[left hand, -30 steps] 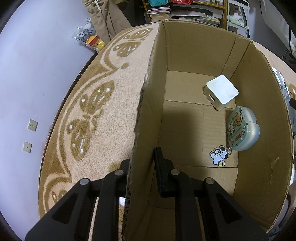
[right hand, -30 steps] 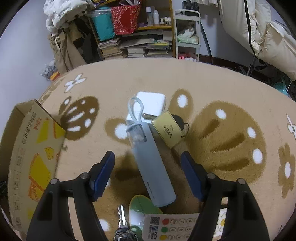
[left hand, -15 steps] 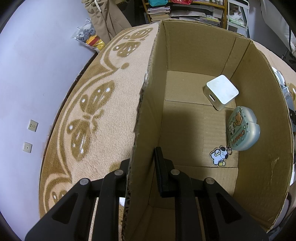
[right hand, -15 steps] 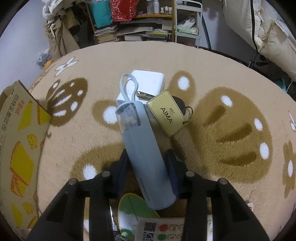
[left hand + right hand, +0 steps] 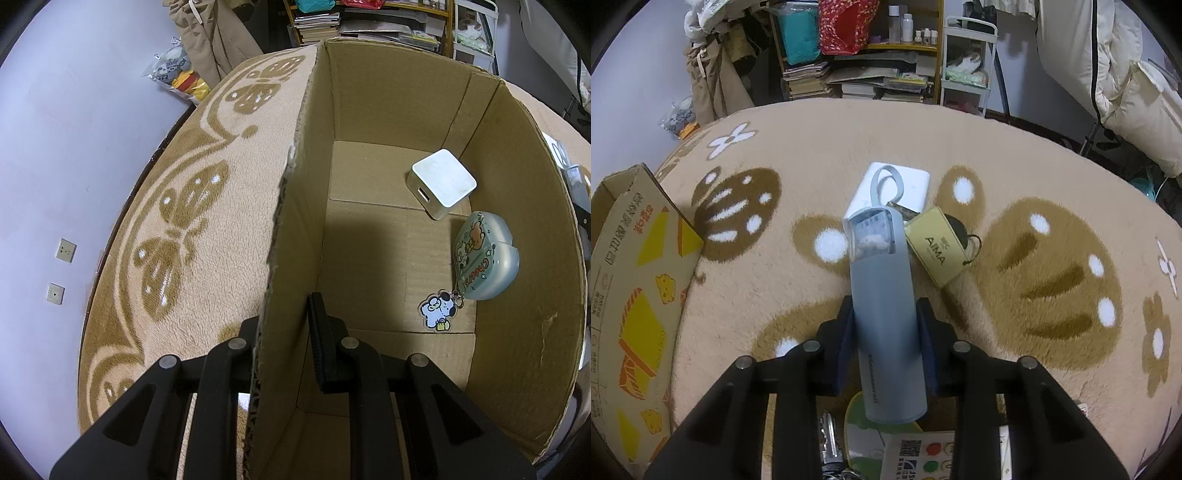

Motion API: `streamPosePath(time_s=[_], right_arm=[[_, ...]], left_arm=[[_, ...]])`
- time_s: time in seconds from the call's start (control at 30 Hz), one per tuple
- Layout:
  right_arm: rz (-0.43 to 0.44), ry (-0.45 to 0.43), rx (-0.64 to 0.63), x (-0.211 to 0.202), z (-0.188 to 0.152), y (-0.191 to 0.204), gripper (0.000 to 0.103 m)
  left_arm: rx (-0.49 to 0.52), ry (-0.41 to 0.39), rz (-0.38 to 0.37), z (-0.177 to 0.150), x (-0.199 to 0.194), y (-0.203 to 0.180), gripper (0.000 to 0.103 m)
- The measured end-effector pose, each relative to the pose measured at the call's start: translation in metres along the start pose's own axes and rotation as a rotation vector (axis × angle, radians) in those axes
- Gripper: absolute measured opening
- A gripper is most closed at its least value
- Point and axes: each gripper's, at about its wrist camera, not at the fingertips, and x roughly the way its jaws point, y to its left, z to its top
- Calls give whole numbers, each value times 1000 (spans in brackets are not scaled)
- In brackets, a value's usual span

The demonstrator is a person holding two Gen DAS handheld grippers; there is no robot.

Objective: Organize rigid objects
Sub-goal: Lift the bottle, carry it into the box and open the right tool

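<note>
Closer now than before, the right gripper [image 5: 886, 343] is closing on the grey bottle [image 5: 884, 314], which lies between its pads.

Ahead of your right claw: pale blue-grey bottle [image 5: 886, 314], yellow tag [image 5: 934, 251], white box [image 5: 908, 184]; beige rug [image 5: 1052, 166] with brown butterflies. Left: plain brown carton [image 5: 369, 240].
</note>
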Motion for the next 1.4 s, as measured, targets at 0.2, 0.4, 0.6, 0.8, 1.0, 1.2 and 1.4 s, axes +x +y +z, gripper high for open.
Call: streamPosePath(time_s=[0.2,0.4,0.6,0.8,1.0,1.2,1.4], right_arm=[[40,-50,5,-16,9,9,33],[88,-92,-15,-31,16,26,33],[157,-151,-55,-52,24,52,33],[275,-217,-93,-83,30,86,33],[369,-252,-156,-105,27,126,33],[436,-237,-208,-110,15,157,33],[450,-195,-222,-96,2,165,33]], left_arm=[[0,1,2,0,0,-1,16],[2,1,3,0,0,-1,16],[3,1,4,0,0,0,16],[3,1,5,1,0,0,16],[3,2,6,2,0,0,16],[5,2,12,3,0,-1,17],[6,3,15,3,0,-1,17]])
